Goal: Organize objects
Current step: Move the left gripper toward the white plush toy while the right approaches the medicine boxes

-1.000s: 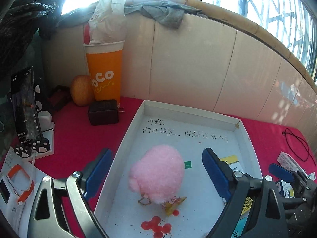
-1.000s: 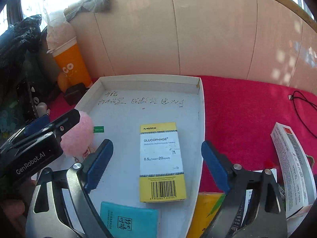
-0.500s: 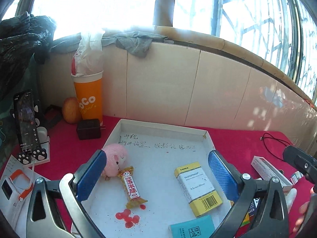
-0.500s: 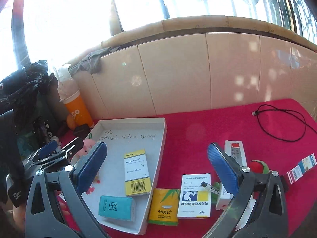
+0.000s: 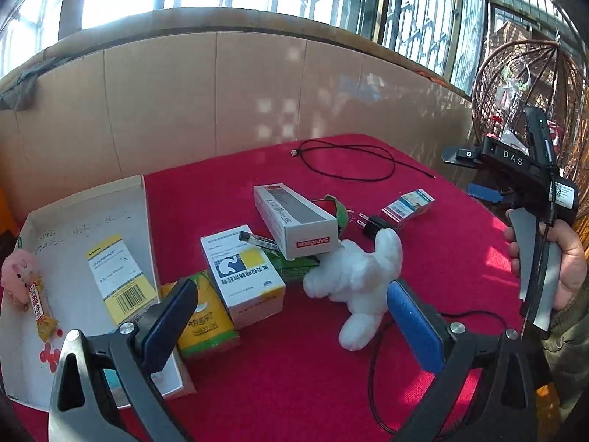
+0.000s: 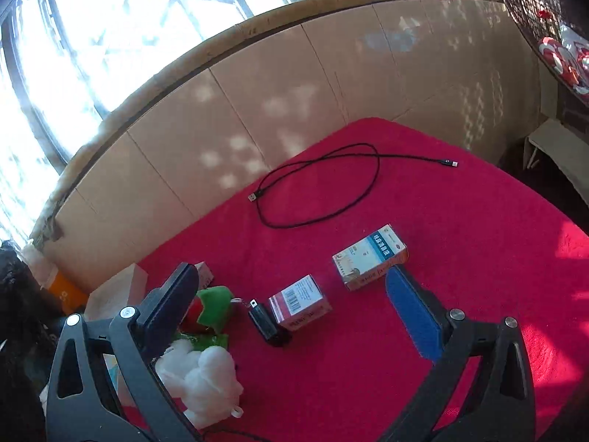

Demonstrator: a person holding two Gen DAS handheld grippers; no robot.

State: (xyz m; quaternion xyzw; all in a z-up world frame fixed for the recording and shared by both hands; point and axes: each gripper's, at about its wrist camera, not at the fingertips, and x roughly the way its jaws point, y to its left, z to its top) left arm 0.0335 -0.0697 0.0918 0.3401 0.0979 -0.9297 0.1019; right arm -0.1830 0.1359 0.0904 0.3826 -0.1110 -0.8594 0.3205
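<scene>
Jaws of both grippers are wide apart, holding nothing. Left gripper (image 5: 291, 313) is nearest the white plush toy (image 5: 359, 276) — it lies just ahead, a bit right, on the red bench (image 5: 294, 375). Farther left sits the white box (image 5: 73, 221).

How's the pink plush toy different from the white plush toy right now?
The pink plush toy lies inside the white tray, at its left edge beside a snack wrapper; the white plush toy lies outside the tray on the red cloth, next to the boxes. The pink one looks smaller and rounder; the white one sprawls with limbs out. Both are fluffy, and neither is held by a gripper.
</scene>
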